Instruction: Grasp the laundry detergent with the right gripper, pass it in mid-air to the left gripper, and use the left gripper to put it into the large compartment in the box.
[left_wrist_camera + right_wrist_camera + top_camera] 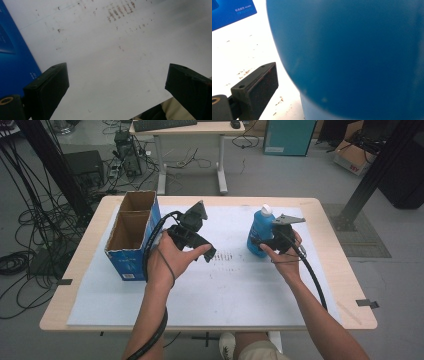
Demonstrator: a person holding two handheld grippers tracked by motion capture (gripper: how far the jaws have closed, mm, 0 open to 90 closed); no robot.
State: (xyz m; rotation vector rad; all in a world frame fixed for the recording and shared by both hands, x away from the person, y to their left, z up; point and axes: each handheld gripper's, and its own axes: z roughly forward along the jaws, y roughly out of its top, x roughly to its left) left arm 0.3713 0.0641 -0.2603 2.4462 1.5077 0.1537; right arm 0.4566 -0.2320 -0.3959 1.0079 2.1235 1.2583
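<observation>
R gripper [263,242] at the blue bottle [260,231], upright on the white mat [225,285] right of center; jaws look spread around it, contact unclear, prob lining up a side grab. L gripper [197,247] spread wide, empty, beside the cardboard box [131,237], likely the drop spot.

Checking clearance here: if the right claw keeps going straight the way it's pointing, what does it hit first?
The blue bottle. It stands right ahead of the right claw, apparently already between the open jaws, though contact is unclear.
</observation>
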